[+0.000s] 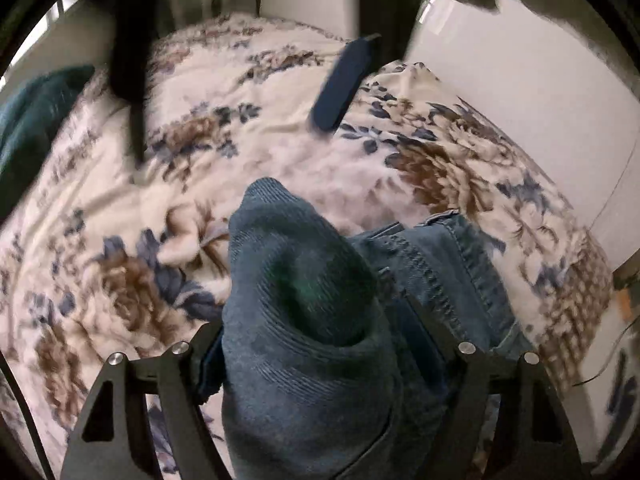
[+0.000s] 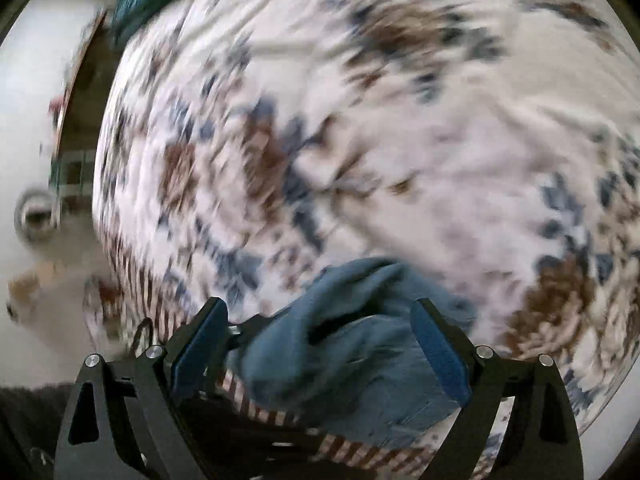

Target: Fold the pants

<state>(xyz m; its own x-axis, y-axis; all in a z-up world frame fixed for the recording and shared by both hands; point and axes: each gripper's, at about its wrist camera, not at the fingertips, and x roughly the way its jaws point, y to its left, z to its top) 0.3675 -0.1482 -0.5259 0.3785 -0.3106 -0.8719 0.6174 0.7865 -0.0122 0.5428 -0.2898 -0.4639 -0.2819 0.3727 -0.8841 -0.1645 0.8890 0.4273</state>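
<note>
Jaws of the left gripper (image 1: 320,344) pinch the bunched pants (image 1: 288,256); right gripper (image 2: 320,308) jaws stand spread.

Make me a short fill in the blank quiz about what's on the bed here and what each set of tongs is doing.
1. The denim pants lie on a bedspread printed with a ____ pattern.
2. The pads on the right tongs are ____ in colour.
3. Bunched between the arms of the left tongs is a fold of ____ fabric.
4. At the bed's far edge lies a ____ coloured cloth.

Missing words: floral; blue; denim; teal
</note>
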